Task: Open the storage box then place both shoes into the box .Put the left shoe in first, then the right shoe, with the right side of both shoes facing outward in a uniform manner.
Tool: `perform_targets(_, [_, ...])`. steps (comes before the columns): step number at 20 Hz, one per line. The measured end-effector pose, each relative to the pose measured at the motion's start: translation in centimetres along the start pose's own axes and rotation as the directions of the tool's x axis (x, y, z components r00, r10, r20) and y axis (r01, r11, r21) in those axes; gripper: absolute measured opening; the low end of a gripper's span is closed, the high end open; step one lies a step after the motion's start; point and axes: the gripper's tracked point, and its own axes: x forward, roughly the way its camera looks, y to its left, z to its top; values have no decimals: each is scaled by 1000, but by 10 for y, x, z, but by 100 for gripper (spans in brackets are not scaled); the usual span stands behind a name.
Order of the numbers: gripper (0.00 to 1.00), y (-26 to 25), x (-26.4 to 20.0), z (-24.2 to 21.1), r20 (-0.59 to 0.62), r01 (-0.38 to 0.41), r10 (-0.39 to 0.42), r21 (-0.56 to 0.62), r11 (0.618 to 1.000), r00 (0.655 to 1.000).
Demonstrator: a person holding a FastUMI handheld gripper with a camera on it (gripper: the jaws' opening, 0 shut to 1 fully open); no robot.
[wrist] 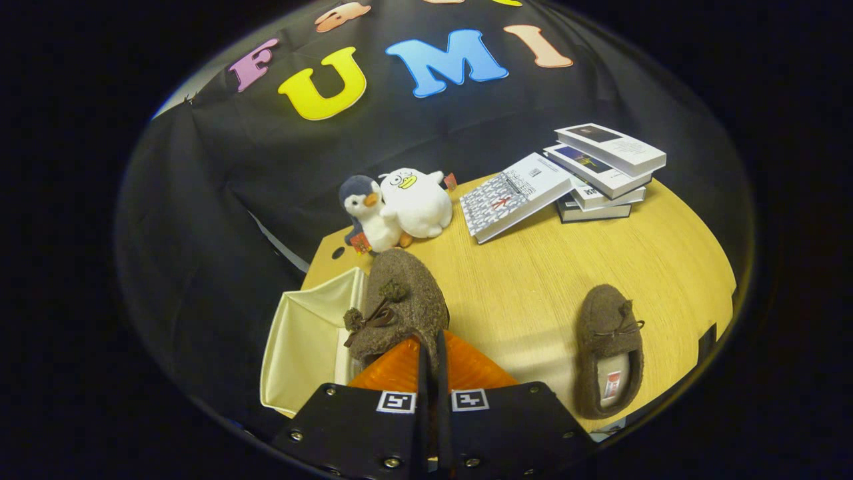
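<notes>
Fuzzy brown wool sits in our gripper [432,363], whose fingers pinch the heel rim of one shoe [400,307], toe pointing away, just over the right wall of the open box [300,340]. We judge this the left shoe on its way in: we should carry it over the box, lower it flat with its right side outward, and release only once it rests. Right of the box, the other shoe [610,347] lies on the pale wood table [533,280]. Beyond the box sit two plush toys [400,207] and stacked books [586,177], with black cloth behind.
</notes>
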Motion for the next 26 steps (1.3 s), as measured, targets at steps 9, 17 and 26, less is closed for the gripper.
perform_targets(9, [5, 85, 1, 5, 16, -112, 111, 37, 993, 994])
perform_targets(17, [5, 133, 35, -32, -32, -138, 140, 66, 988, 990])
perform_targets(26, [5, 156, 73, -70, -56, -105, 110, 94, 990, 992])
